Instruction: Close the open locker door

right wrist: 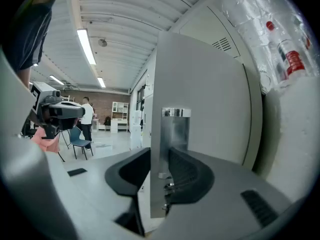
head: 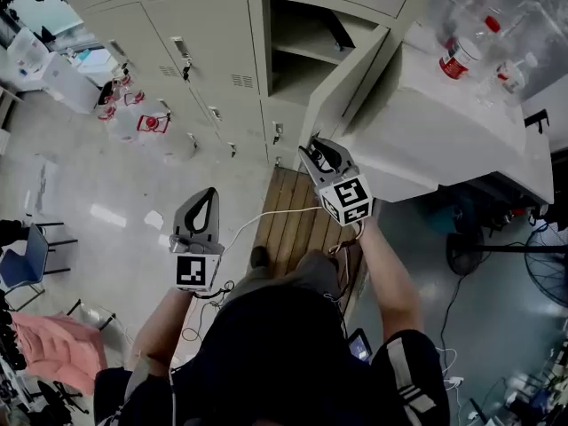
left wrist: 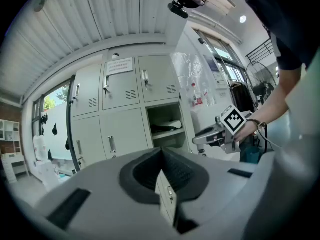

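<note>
Locker door [right wrist: 200, 84] stood open; free edge clamped between narrowed jaws of right gripper [right wrist: 161, 171], beside latch plate [right wrist: 175, 131], likely so door can be swung toward compartment [head: 288, 29] ahead. Left gripper [left wrist: 161, 156] closed, empty, kept aside left.

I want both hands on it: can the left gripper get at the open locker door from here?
Probably yes. Nothing stands between the left gripper and the open locker door; only the right gripper, its jaws closed on the door's edge, crowds that spot.
</note>
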Action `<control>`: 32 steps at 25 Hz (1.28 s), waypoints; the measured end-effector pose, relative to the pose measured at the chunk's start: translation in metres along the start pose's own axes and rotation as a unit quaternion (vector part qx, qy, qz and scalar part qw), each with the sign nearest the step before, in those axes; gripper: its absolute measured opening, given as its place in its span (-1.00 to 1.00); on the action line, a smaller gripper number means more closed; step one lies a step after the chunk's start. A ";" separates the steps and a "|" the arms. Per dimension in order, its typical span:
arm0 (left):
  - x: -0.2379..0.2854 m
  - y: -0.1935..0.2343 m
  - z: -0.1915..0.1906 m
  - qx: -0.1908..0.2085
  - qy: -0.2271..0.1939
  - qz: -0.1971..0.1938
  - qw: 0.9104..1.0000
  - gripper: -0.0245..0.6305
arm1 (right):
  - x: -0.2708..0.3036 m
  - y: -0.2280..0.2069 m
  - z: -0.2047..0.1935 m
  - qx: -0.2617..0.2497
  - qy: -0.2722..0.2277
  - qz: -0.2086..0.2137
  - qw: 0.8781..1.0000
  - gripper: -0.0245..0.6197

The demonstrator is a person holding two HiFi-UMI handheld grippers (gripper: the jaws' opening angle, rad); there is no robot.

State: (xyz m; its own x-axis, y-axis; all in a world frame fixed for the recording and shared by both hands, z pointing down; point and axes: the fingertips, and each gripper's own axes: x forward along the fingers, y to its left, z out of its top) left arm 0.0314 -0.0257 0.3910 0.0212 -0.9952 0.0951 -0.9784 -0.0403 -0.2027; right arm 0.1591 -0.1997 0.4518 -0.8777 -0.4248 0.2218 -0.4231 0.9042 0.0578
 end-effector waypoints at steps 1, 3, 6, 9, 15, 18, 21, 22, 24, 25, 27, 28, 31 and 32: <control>0.000 0.006 0.001 -0.003 -0.005 -0.002 1.000 -0.92 | 0.006 0.001 0.001 0.001 0.000 -0.008 1.000 -0.57; 0.001 0.016 -0.001 -0.008 -0.013 -0.008 1.000 -0.92 | 0.016 0.002 0.004 0.004 0.000 -0.022 1.000 -0.57; 0.004 0.030 -0.002 -0.007 -0.021 -0.016 1.000 -0.92 | 0.030 0.002 0.007 0.007 -0.001 -0.042 0.999 -0.57; 0.006 0.043 -0.002 -0.006 -0.024 -0.021 0.999 -0.92 | 0.041 0.001 0.009 0.010 -0.001 -0.058 0.998 -0.57; 0.007 0.058 -0.002 -0.008 -0.036 -0.033 0.999 -0.92 | 0.058 -0.001 0.013 0.016 -0.003 -0.079 0.997 -0.58; 0.006 0.064 -0.003 -0.014 -0.038 -0.034 0.999 -0.92 | 0.065 -0.001 0.014 0.018 -0.002 -0.089 0.996 -0.58; 0.008 0.072 -0.004 -0.013 -0.035 -0.029 0.999 -0.92 | 0.074 -0.003 0.016 0.019 -0.004 -0.098 0.995 -0.58; 0.008 0.073 -0.005 -0.011 -0.032 -0.028 0.999 -0.92 | 0.077 -0.004 0.017 0.019 -0.006 -0.099 0.995 -0.58; 0.010 0.076 -0.007 -0.011 -0.030 -0.024 0.999 -0.92 | 0.083 -0.005 0.018 0.020 -0.009 -0.101 0.995 -0.58; 0.011 0.077 -0.007 -0.012 -0.030 -0.021 0.999 -0.92 | 0.086 -0.005 0.020 0.021 -0.011 -0.100 0.995 -0.58; 0.013 0.079 -0.008 -0.015 -0.030 -0.014 0.999 -0.92 | 0.091 -0.006 0.021 0.021 -0.014 -0.096 0.995 -0.59; 0.014 0.079 -0.007 -0.014 -0.030 -0.012 0.999 -0.92 | 0.093 -0.007 0.021 0.022 -0.016 -0.093 0.995 -0.59; 0.018 0.082 -0.005 -0.013 -0.028 -0.004 1.000 -0.92 | 0.098 -0.008 0.023 0.022 -0.018 -0.080 0.996 -0.59; 0.020 0.083 -0.006 -0.013 -0.024 -0.001 1.000 -0.92 | 0.101 -0.008 0.023 0.021 -0.019 -0.075 0.997 -0.60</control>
State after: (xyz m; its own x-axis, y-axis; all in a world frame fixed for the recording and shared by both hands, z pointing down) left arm -0.0509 -0.0488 0.3819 0.0319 -0.9983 0.0484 -0.9833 -0.0400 -0.1777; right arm 0.0688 -0.2510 0.4509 -0.8111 -0.5574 0.1774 -0.5587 0.8280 0.0474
